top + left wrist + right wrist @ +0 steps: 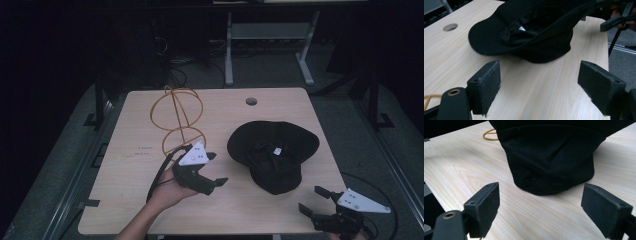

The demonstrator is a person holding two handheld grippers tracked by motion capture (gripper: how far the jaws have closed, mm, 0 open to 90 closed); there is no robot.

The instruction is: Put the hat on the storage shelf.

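from where i stand, both tongs are closing in on the black hat (273, 155), which lies upside down on the wooden surface (140, 200), right of the middle, its hollow crown facing up and a small white label (276, 151) showing inside. nothing else sits in that hollow as far as i can make out; the fabric is slumped and creased, so the inside is partly in shadow.

the left tongs (212, 169) hover just left of the hat, jaws spread wide and holding nothing, pointed toward the brim. in the left gripper view the brim edge lies just beyond the two pads (489, 82), not yet between them. the right tongs (314, 199) sit near the surface's front right corner, also wide and empty; in the right gripper view the rounded crown end of the hat (551, 157) is straight ahead, close but apart from the pads.

i'd judge this as the approach, before any grasp. the next move seems to call for each side to slide forward low along the surface until a fold of cloth sits between the jaws, then pinch. soft fabric may slip or bunch, so a deep bite looks wiser.

behind the left hand stands an orange wire stand (178, 120), made of hoops, near the hat but not touching it; it carries nothing.
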